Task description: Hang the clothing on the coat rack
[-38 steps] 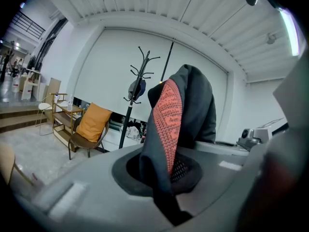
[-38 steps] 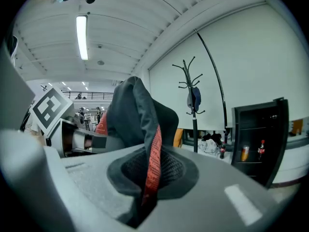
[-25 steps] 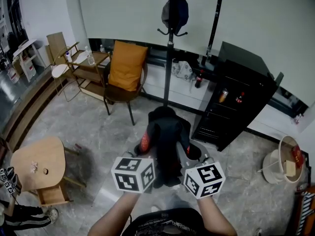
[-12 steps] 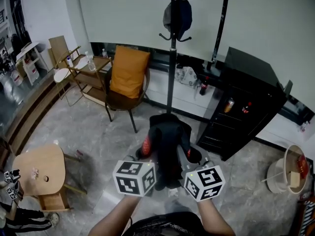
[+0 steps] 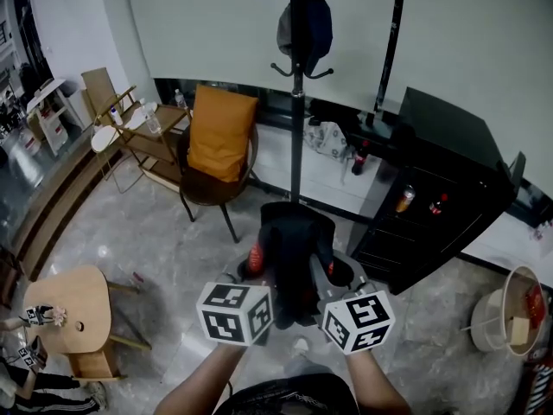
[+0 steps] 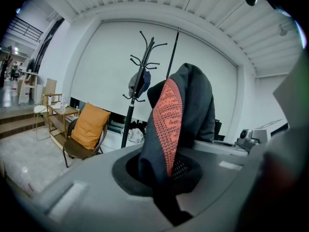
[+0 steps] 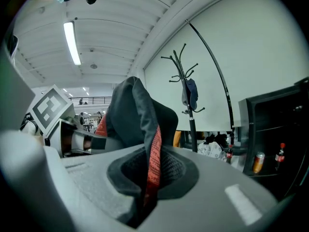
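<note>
A black garment with red-orange patterned trim (image 5: 289, 249) is held up between both grippers in the head view. My left gripper (image 5: 259, 275) is shut on the black garment (image 6: 181, 115), its cloth pinched in the jaws. My right gripper (image 5: 324, 277) is likewise shut on the garment (image 7: 140, 124), with the red trim running into the jaws. The black coat rack (image 5: 297, 76) stands ahead, beyond the garment, with a dark cap (image 5: 307, 28) hanging on a hook. The coat rack (image 6: 137, 86) also shows in the left gripper view and the rack (image 7: 186, 86) in the right gripper view.
A chair with an orange cushion (image 5: 220, 137) stands left of the rack. A black cabinet (image 5: 432, 188) stands right of it. A wooden shelf (image 5: 143, 128) is at far left, a small round wooden table (image 5: 73, 305) lower left, a bin (image 5: 510, 309) lower right.
The view has shifted forward and up toward the coat rack. Both grippers keep their hold on the garment in the same pose.
</note>
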Demonstrator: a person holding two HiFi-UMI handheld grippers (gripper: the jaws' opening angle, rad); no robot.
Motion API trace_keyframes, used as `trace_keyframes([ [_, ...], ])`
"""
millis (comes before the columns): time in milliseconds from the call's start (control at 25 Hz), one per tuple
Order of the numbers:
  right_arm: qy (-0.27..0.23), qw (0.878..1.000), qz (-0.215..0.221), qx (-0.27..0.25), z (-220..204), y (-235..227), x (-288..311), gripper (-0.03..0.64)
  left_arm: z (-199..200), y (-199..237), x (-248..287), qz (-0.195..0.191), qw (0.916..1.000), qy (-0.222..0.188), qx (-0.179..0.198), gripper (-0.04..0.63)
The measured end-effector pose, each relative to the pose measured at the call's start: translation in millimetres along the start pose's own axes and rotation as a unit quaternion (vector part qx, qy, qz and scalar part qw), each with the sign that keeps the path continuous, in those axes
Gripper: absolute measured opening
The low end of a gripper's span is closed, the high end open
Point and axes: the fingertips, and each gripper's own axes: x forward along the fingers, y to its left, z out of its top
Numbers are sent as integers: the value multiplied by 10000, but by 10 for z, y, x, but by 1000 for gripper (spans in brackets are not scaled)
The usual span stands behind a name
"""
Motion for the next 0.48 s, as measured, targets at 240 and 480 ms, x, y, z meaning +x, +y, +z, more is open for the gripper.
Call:
trace_keyframes([
  [240,-17,10000,80,-15,121,-335,232,25,163,10,377,102,9999,0,9,18],
  [480,-51,9999,127,-49,219,-674,370,25,290,-27,698,204,9998,-10,64,18],
])
